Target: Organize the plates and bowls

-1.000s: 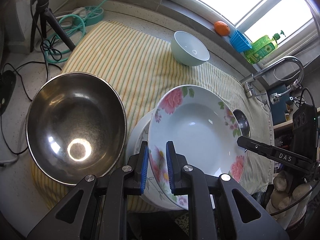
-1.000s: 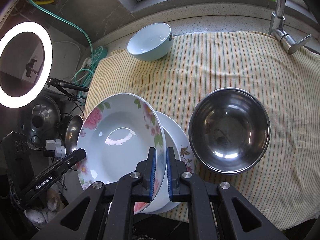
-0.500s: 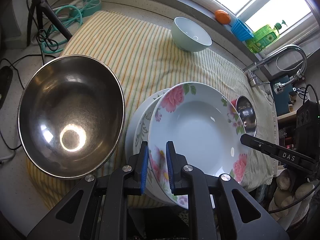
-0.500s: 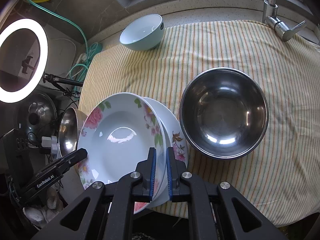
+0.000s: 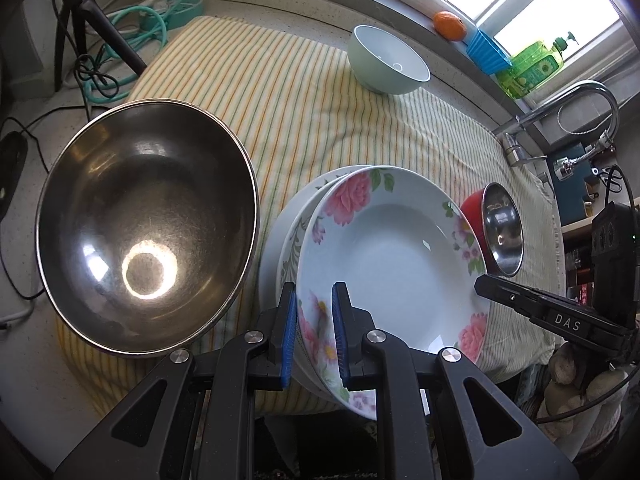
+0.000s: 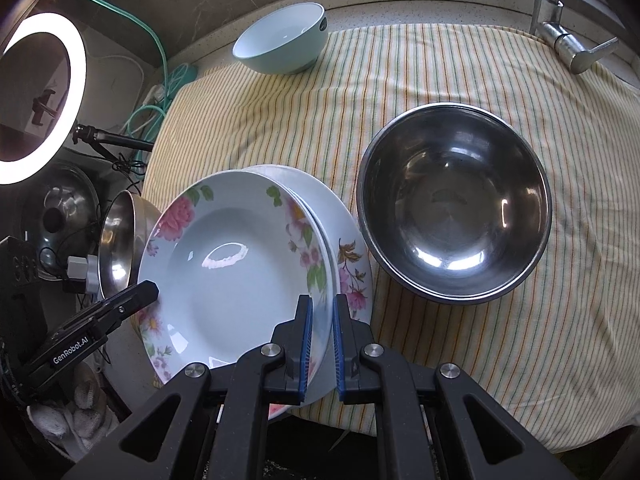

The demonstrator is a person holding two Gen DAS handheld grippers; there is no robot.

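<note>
A deep floral plate (image 5: 392,248) is held by both grippers, each on one rim, tilted over a stack of white plates (image 5: 288,232) on the striped cloth. My left gripper (image 5: 314,334) is shut on its near rim. My right gripper (image 6: 320,344) is shut on the opposite rim of the floral plate (image 6: 236,264), with the stacked plates (image 6: 348,264) under it. A large steel bowl (image 5: 144,232) sits left of the stack; it also shows in the right wrist view (image 6: 100,232). Another steel bowl (image 6: 456,208) sits right of the stack. A pale green bowl (image 5: 386,60) stands at the back.
A red-sided steel bowl (image 5: 500,228) lies beyond the plate. A tap (image 6: 560,32) stands at the cloth's (image 6: 400,80) back right. A ring light (image 6: 44,96), tripod (image 5: 80,36) and cables (image 5: 152,32) are at the left. An orange (image 5: 450,24) and soap bottle (image 5: 532,68) sit on the sill.
Both grippers, still holding the floral plate, have moved it down and closer onto the stack of white plates. The bowls have not moved.
</note>
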